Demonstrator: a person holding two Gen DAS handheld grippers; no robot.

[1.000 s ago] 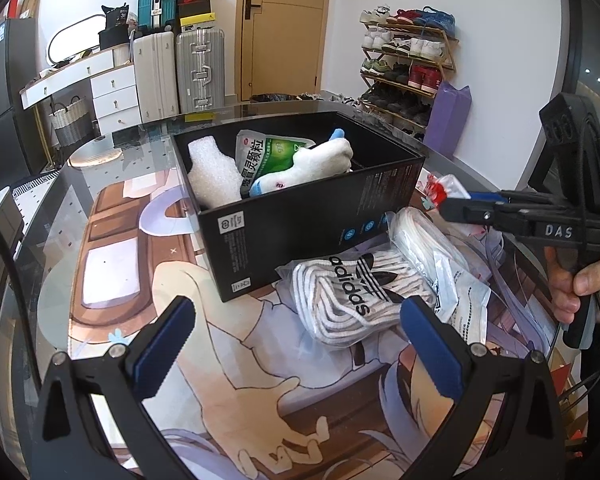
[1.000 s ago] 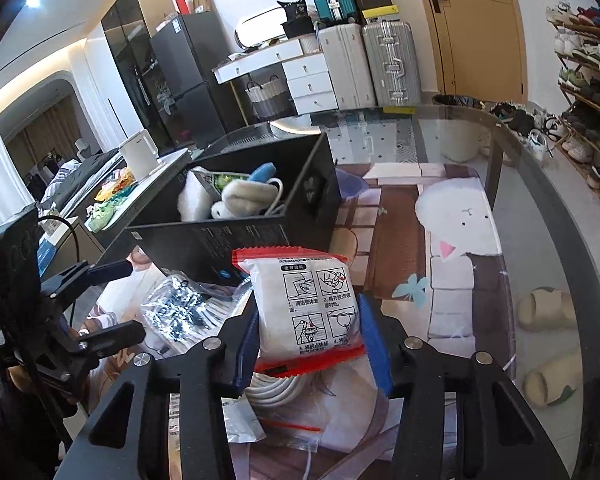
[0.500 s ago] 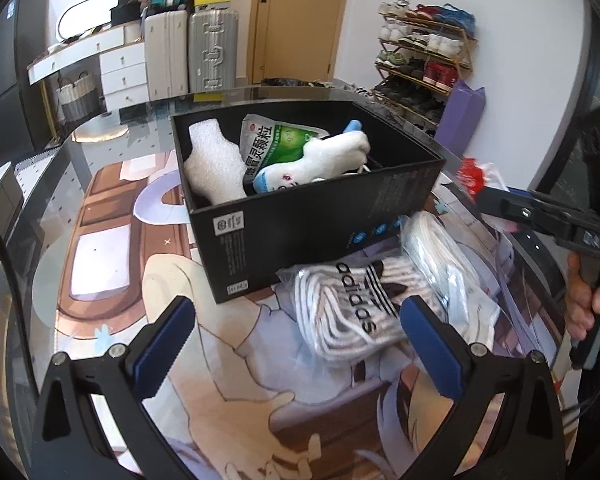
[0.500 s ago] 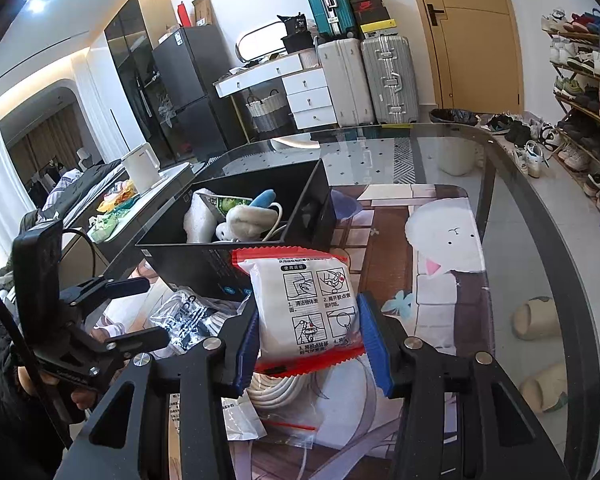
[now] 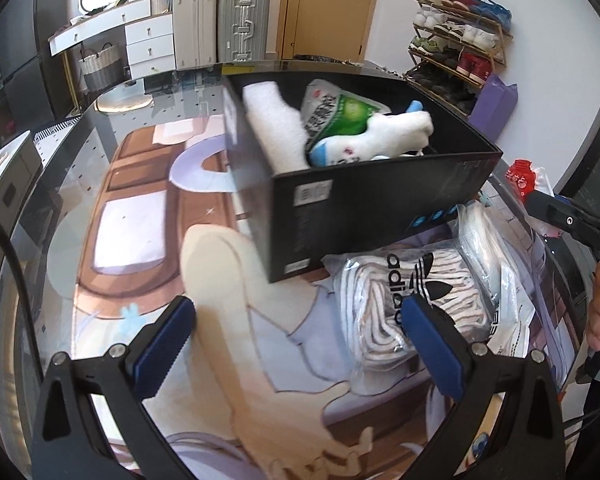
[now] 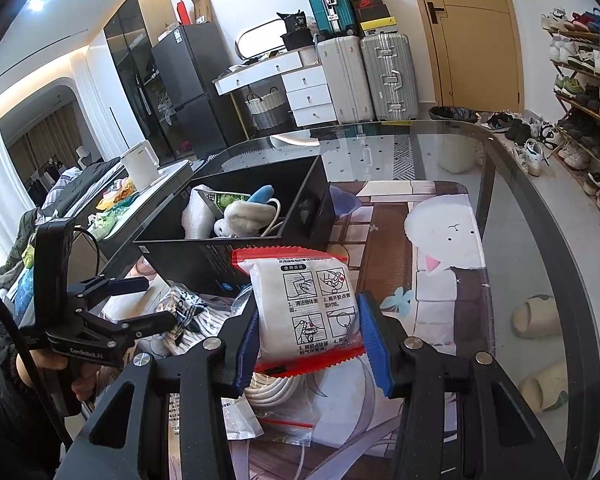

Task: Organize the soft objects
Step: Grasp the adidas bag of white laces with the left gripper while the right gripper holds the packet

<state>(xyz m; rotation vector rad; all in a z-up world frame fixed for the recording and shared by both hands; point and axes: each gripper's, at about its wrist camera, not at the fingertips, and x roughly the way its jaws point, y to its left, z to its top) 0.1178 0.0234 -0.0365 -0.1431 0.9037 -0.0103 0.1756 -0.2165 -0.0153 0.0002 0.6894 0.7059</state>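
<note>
We hold a red-edged packet in our right gripper near the black box — next we lift it in; our left gripper hangs wide, empty.

Left of box: bare table, free passage.
Box top: black box open above, though plush and packets already fill its floor.
Near side of box: bagged laces and plastic bags crowd the wall.
Right edge: right tongs with gripped packet overhead.
</note>
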